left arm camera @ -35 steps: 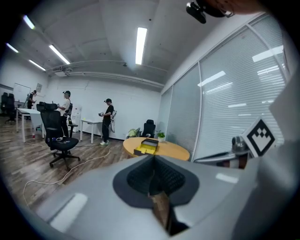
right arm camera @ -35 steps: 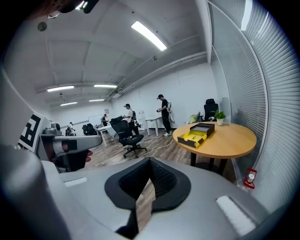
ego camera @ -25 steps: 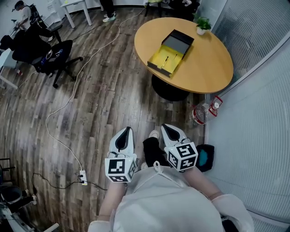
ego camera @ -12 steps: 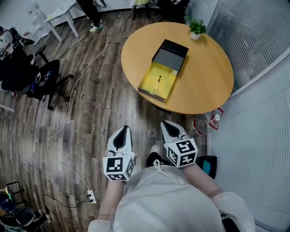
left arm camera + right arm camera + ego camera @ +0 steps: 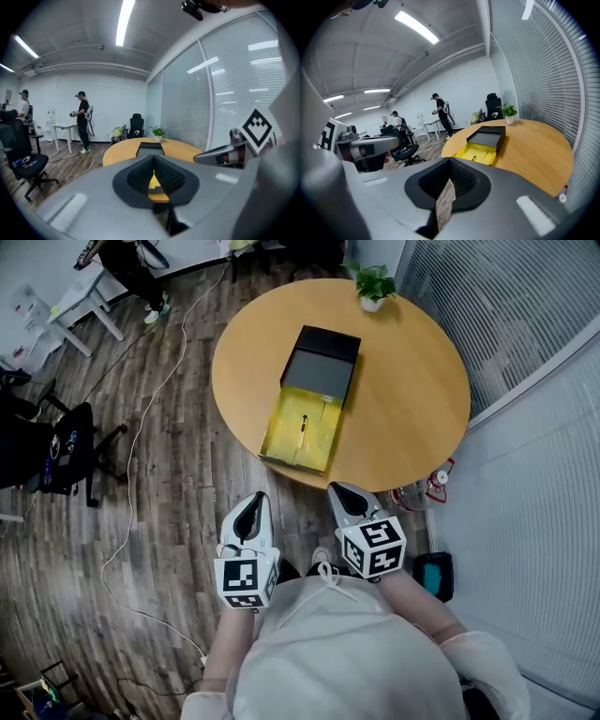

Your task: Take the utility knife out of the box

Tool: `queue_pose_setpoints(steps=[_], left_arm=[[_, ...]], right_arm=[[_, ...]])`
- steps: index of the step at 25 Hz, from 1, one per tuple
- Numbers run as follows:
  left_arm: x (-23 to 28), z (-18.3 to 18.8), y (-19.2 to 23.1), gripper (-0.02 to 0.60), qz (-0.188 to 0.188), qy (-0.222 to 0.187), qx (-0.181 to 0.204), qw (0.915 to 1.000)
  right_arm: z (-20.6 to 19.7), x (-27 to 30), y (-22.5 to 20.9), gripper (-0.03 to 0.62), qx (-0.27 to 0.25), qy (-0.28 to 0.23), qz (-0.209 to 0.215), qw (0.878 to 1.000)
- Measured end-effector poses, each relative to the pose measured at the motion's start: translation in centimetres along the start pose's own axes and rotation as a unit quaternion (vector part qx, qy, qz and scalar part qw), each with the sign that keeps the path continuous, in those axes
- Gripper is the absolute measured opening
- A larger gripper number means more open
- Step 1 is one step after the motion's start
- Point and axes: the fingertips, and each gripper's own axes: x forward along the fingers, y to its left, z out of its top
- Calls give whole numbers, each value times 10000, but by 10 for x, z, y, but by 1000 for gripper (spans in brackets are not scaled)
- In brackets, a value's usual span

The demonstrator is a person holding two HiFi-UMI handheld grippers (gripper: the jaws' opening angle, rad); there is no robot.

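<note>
An open box (image 5: 311, 399) lies on the round wooden table (image 5: 412, 390), with a black half at the far end and a yellow tray toward me. A small dark utility knife (image 5: 303, 425) rests in the yellow tray. My left gripper (image 5: 255, 501) is shut and empty, hanging over the floor just short of the table's near edge. My right gripper (image 5: 341, 493) is also shut and empty, its tip at the table's near rim. The right gripper view shows the box (image 5: 483, 144) and the knife (image 5: 474, 158) ahead. In the left gripper view the box (image 5: 150, 146) lies straight ahead.
A potted plant (image 5: 373, 285) stands at the table's far edge. A water bottle (image 5: 412, 495) sits on the floor by the blinded glass wall (image 5: 534, 427) on the right. A black office chair (image 5: 56, 451) and a white cable (image 5: 141, 446) are to the left. People (image 5: 83, 121) stand far back.
The table and box have come nearer and lower in the head view. Both grippers have travelled forward with the person toward the table and stayed shut.
</note>
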Motion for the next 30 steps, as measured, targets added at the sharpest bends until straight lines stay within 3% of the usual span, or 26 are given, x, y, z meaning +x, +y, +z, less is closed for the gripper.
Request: queue_pose_setpoints(steps=[8,18,24,30], left_arm=[[91,27,33,5,-735,56,218,9970],[187,51,79,5,-1872,221,743,9793],[226,37,99,5,-2368,560,476,9688],[256,9,112,5,-2728,847,380,9576]], right_arm=[[32,52,-37,0,391,-86,-738,9965],[57,118,-59,0,954,-24,-1795,9791],[37,164,-55,0,1091,689,-1784,9755],[3,210,-65,0,1096,1624,-1909,9619]])
